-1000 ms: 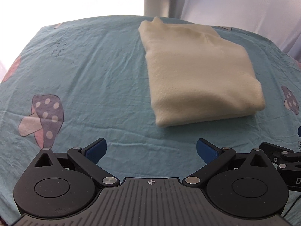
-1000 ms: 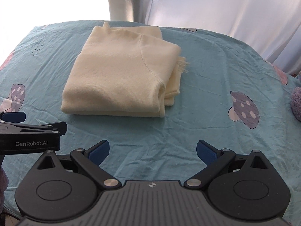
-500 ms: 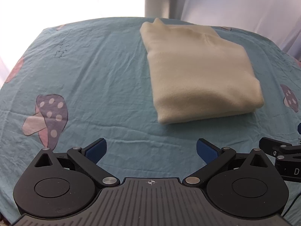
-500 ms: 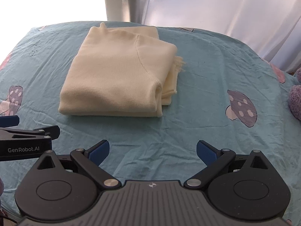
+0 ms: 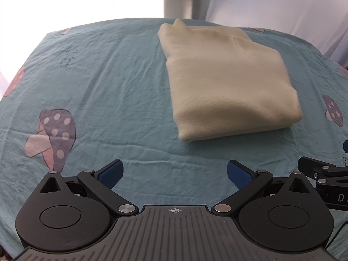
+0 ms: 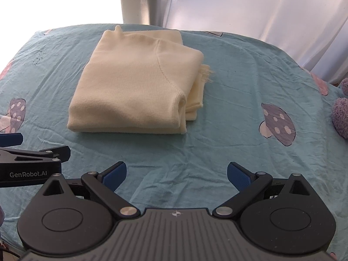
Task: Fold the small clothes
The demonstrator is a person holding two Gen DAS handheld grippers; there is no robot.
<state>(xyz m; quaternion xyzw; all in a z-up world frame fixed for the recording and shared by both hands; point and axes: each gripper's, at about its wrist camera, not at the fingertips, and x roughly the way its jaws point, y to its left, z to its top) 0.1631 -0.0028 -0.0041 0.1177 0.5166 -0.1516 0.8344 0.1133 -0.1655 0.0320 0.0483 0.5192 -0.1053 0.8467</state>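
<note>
Already the cream ribbed knit sweater point(image 6: 134, 87) lies folded into a compact rectangle on the teal mushroom-print sheet point(image 5: 104, 82), while the left gripper point(image 5: 174, 171) and right gripper point(image 6: 176, 171) hover near it, jaws wide and empty, so little seems left.

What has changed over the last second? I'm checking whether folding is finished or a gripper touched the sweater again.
Both grippers drew back a little from the sweater: in each view it sits slightly higher and farther off. Nothing was taken hold of or let go. The left gripper and right gripper stayed open and empty, and the sweater stayed folded in place on the sheet.
</note>
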